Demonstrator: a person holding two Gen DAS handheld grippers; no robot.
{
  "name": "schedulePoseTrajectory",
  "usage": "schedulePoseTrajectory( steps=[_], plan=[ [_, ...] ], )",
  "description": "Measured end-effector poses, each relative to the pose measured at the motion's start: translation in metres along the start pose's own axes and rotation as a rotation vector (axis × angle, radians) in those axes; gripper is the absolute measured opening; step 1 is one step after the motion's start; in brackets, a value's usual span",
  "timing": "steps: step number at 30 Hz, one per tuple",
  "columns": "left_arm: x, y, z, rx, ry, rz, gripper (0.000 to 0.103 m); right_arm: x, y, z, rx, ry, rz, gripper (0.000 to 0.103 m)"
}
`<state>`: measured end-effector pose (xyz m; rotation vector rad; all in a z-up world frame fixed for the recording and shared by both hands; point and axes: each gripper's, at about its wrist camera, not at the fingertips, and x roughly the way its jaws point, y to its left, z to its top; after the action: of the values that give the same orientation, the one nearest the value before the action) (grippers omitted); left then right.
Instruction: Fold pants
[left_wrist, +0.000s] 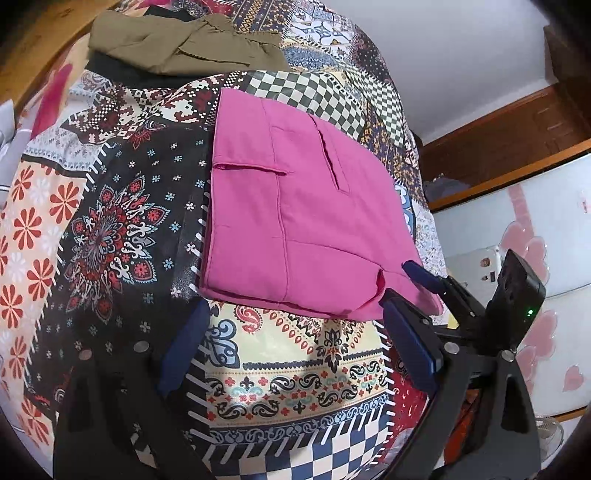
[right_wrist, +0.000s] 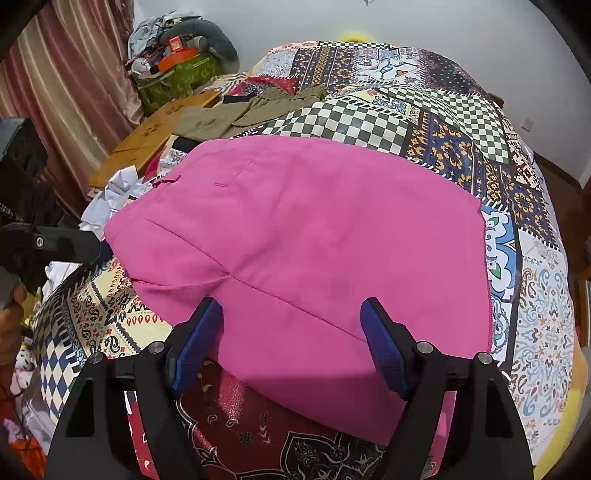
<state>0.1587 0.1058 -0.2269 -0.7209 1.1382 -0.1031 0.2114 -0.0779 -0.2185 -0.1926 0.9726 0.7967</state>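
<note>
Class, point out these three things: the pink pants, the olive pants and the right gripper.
pink pants (left_wrist: 314, 221), left wrist view, middle panel
olive pants (left_wrist: 177, 44), left wrist view, top fold
right gripper (right_wrist: 291, 343), right wrist view, between fingertips

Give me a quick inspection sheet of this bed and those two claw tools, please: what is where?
Surface: patchwork quilt covering a bed.
Job's things: pink pants lying folded into a flat rectangle.
Clutter: olive garment bunched at the far end; piled bags and oddments beside the bed.
Grippers: left claw open, holding nothing, at the pants' near edge; right claw open over the pants' near edge, gripping nothing.
Cables: nothing seen.
Surroundings: striped curtain, wooden bed frame, white wall.
</note>
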Motion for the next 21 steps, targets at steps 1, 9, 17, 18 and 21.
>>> schedulePoseTrajectory(
  steps=[1,9,17,18,21],
  plan=[
    [0.001,0.001,-0.001,-0.018,0.001,-0.023,0.096,0.0,0.0,0.0,0.001,-0.002,0.002,0.076],
    [0.017,0.012,0.018,-0.146,-0.023,-0.151,0.098,0.002,0.001,-0.001,0.005,-0.004,0.017,0.079],
    [0.017,-0.006,0.025,-0.059,-0.136,0.11,0.026,0.0,-0.001,-0.003,0.017,-0.017,0.03,0.079],
    [0.013,-0.006,0.024,-0.041,-0.151,0.115,0.025,0.0,-0.001,-0.003,0.019,-0.019,0.03,0.078],
    [0.002,-0.011,0.022,0.026,-0.205,0.194,0.023,-0.004,-0.004,-0.005,0.04,-0.032,0.023,0.075]
  ],
)
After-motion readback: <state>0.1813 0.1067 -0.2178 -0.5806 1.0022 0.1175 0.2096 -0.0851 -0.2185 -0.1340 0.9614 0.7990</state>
